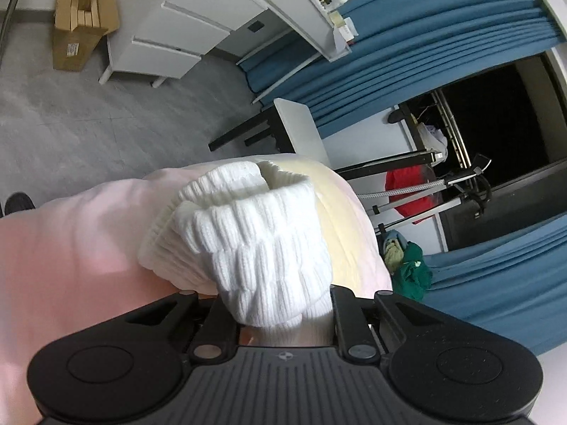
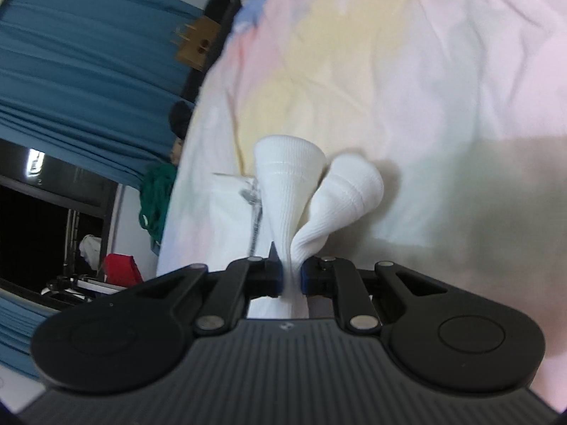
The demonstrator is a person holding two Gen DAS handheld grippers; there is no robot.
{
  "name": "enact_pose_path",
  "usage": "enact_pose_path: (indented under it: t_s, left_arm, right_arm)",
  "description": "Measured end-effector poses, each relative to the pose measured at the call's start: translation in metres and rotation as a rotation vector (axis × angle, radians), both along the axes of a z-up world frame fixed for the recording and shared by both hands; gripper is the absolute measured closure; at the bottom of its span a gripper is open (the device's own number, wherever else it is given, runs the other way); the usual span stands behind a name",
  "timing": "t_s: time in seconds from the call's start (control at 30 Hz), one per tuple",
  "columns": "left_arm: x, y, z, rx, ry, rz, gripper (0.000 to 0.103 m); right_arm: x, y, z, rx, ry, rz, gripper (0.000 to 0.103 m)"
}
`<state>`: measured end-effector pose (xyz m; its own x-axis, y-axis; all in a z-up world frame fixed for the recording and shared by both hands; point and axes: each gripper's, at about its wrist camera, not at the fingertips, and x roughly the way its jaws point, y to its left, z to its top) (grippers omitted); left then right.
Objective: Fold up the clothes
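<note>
Bedding in pale pink and yellow (image 2: 425, 88) fills most of the right wrist view and spreads behind the work in the left wrist view, with blue curtains (image 1: 443, 35) hanging beyond it and a white drawer unit (image 1: 177, 28) and an open cardboard box (image 1: 81, 24) on the grey floor. Against that backdrop, a white ribbed sock (image 1: 262, 248) bunches thickly in front of the left gripper (image 1: 283, 326), whose jaws stand fairly wide apart with the knit wedged between them, the cuff opening upward toward the camera. Smaller still, the right gripper (image 2: 291, 276) has its jaws drawn nearly together, pinching a narrow waist of white sock fabric (image 2: 294, 191); two rounded lobes of the sock flare above the pinch, over the bedding.
</note>
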<state>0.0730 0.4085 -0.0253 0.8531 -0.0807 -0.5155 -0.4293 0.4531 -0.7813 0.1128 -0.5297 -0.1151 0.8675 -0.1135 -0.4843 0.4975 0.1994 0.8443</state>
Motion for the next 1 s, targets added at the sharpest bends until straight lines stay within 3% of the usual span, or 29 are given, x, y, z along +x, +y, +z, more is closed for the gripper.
enact_pose_path:
  t_s: [0.07, 0.17, 0.23, 0.4, 0.47, 0.53, 0.7, 0.83, 1.0]
  left_arm:
    - [-0.005, -0.008, 0.004, 0.062, 0.037, -0.002, 0.079]
    - [-0.008, -0.023, 0.010, 0.142, 0.114, -0.021, 0.061]
    - [-0.007, -0.034, 0.014, 0.188, 0.157, -0.043, 0.055]
    - [-0.011, -0.059, 0.031, 0.346, 0.248, -0.025, 0.025]
    - [-0.016, -0.072, 0.040, 0.440, 0.273, -0.014, 0.023]
    - [-0.023, -0.081, 0.048, 0.484, 0.265, -0.002, 0.022]
    - [-0.040, -0.103, 0.068, 0.586, 0.217, 0.027, 0.021]
    - [-0.039, -0.130, 0.086, 0.732, 0.167, 0.045, 0.020]
    - [-0.032, -0.163, 0.098, 0.821, 0.133, 0.027, 0.018]
  right_arm:
    - [-0.004, -0.002, -0.008, 0.029, 0.016, -0.001, 0.090]
    - [-0.011, -0.004, -0.019, 0.073, 0.041, -0.001, 0.090]
    - [-0.010, -0.002, -0.021, 0.066, 0.064, 0.010, 0.089]
    - [-0.007, 0.001, -0.023, 0.048, 0.082, 0.032, 0.085]
    - [-0.002, 0.001, -0.027, 0.049, 0.090, 0.068, 0.077]
    - [0.002, 0.001, -0.030, 0.057, 0.086, 0.101, 0.072]
    - [0.013, 0.005, -0.028, 0.027, 0.039, 0.167, 0.045]
    - [0.020, 0.006, -0.029, -0.001, 0.028, 0.180, 0.045]
    - [0.022, 0.007, -0.024, -0.043, -0.003, 0.172, 0.045]
